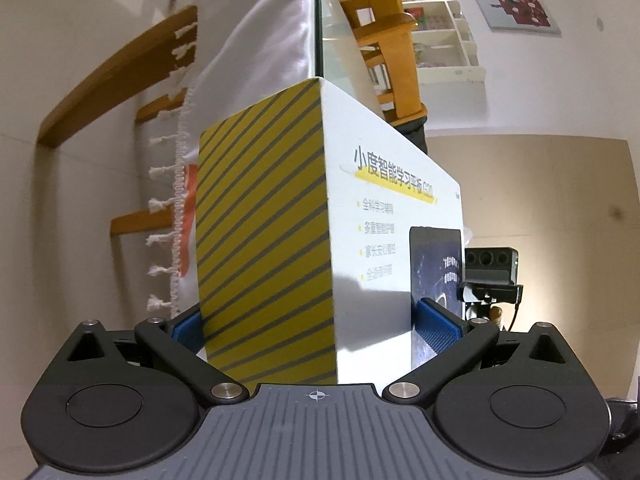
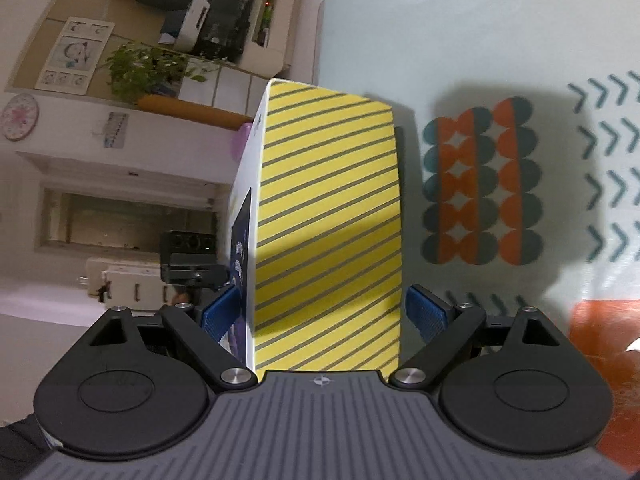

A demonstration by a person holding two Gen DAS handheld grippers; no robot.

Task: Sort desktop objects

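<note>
A flat white box (image 1: 372, 224) with yellow, grey-striped edges and Chinese print stands between both grippers. My left gripper (image 1: 316, 328) is shut on one end of it, blue pads against its two broad faces. My right gripper (image 2: 324, 312) straddles the opposite striped end (image 2: 328, 208). Its left pad (image 2: 220, 312) touches the box's printed face. Its right pad (image 2: 424, 312) stands a small gap off the box's other face. Each gripper shows in the other's view: the right one (image 1: 490, 276), the left one (image 2: 190, 256).
The table (image 2: 480, 40) has a glass top over a white cloth with orange and teal patterns. A fringed cloth edge (image 1: 180, 160) hangs at the left. Wooden chairs (image 1: 384, 40) and a white shelf (image 1: 448, 40) stand beyond the table. A potted plant (image 2: 148, 68) is across the room.
</note>
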